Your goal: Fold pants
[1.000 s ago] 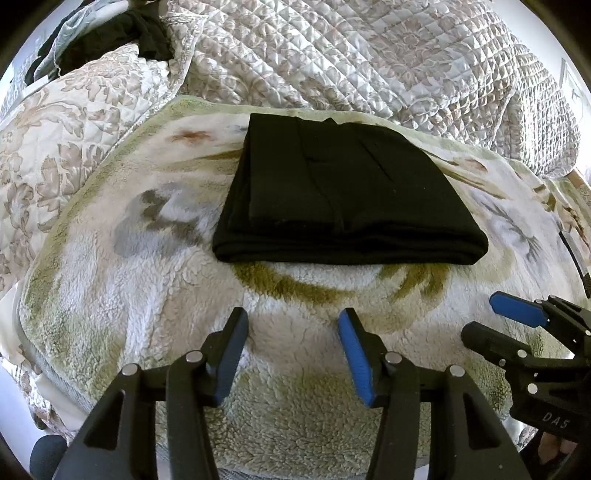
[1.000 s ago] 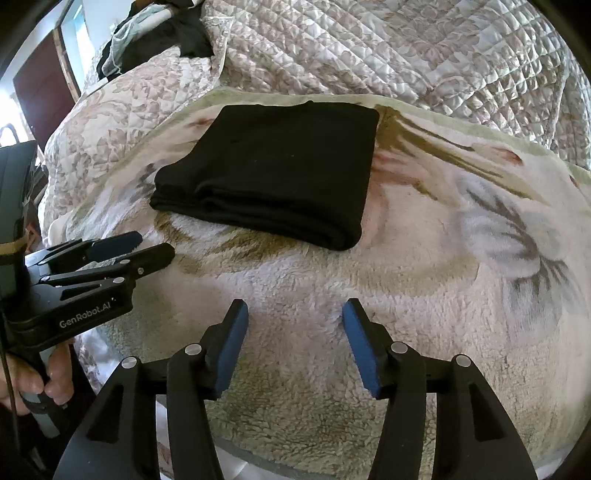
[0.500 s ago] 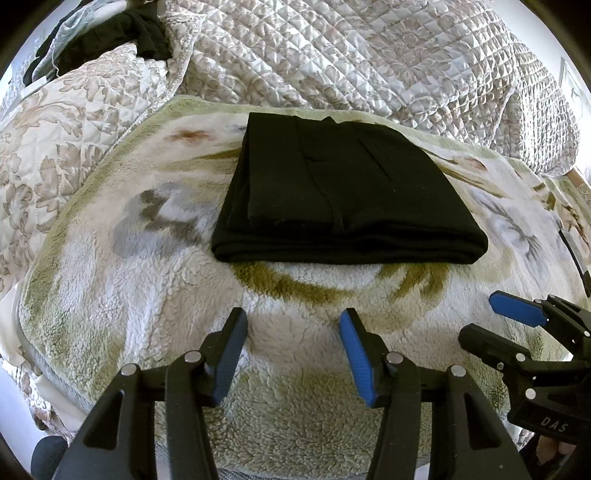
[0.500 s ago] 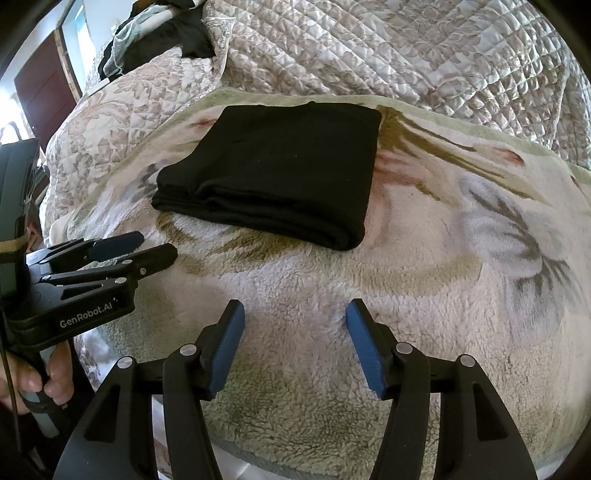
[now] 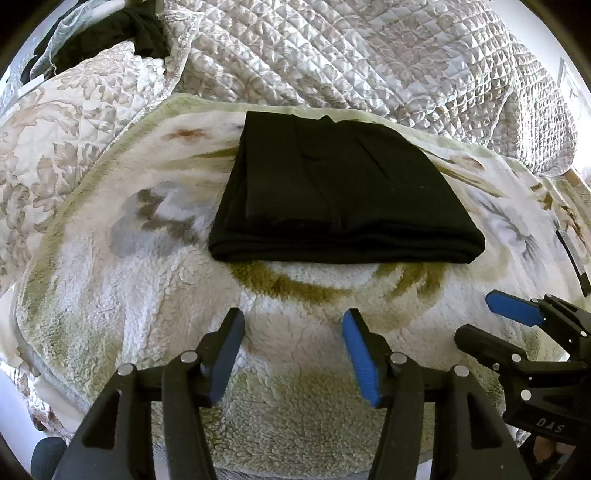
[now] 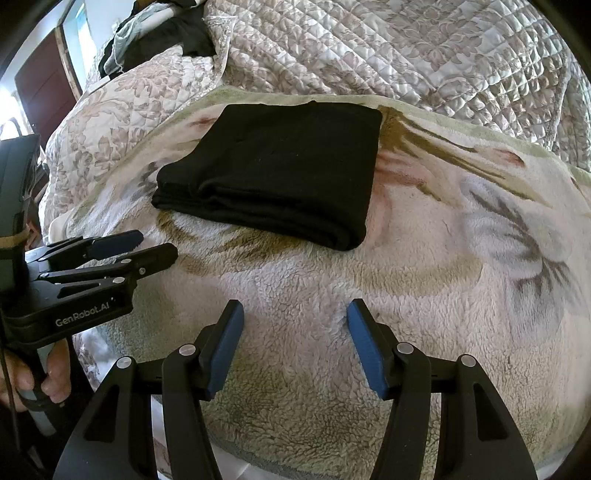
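The black pants lie folded into a flat rectangle on a fleecy flowered blanket; they also show in the right wrist view. My left gripper is open and empty, held back from the pants' near edge; it shows at the left of the right wrist view. My right gripper is open and empty, also short of the pants; it shows at the right of the left wrist view.
A quilted grey-beige bedspread lies bunched behind the blanket. Dark clothes lie heaped at the far left corner. A dark red door stands at the left. The blanket's near edge drops off below the grippers.
Both grippers have drifted very slightly. The pants have not moved.
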A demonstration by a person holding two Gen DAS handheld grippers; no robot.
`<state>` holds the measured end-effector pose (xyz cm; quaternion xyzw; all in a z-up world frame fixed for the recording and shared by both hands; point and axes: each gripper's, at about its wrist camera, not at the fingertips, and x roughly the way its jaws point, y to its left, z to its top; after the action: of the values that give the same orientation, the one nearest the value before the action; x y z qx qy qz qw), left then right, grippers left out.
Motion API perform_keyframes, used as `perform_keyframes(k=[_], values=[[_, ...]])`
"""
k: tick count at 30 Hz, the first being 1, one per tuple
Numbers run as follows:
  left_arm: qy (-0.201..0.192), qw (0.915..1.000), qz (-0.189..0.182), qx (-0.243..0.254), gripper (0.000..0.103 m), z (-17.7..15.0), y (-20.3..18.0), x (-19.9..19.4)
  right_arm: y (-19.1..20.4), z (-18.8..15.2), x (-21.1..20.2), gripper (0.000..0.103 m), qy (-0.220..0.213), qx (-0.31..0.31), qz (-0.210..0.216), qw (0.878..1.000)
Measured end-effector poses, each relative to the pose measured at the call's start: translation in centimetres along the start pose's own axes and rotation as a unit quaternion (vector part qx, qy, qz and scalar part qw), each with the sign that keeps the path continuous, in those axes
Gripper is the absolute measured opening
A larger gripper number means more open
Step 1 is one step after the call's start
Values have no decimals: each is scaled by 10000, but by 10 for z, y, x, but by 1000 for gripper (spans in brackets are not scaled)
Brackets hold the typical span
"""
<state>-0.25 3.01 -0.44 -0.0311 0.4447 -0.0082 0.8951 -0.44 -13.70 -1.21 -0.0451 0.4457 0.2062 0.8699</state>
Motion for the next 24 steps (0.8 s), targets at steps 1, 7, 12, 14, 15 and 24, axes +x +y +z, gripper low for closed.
perform_keyframes(k=[1, 7, 12, 14, 15, 24], values=[[2, 10000, 1, 6, 60, 0, 0, 0, 0, 0, 0, 59, -1, 0, -1, 10000], [10, 10000, -8, 5, 60, 0, -1, 0, 0, 0, 0, 59, -2, -3, -3, 10000], [14, 10000, 6, -5, 60, 0, -1, 0, 1, 0, 0, 60, -1, 0, -4, 10000], [19, 10000, 10, -9, 60, 0, -1, 0, 1, 0, 0, 60, -2, -4, -4, 10000], [21, 10000, 6, -13, 60, 0, -1, 0, 1, 0, 0, 60, -2, -3, -4, 10000], [55, 9999, -51, -80, 61, 0, 1, 1, 1, 0, 0, 60, -2, -5, -6, 10000]])
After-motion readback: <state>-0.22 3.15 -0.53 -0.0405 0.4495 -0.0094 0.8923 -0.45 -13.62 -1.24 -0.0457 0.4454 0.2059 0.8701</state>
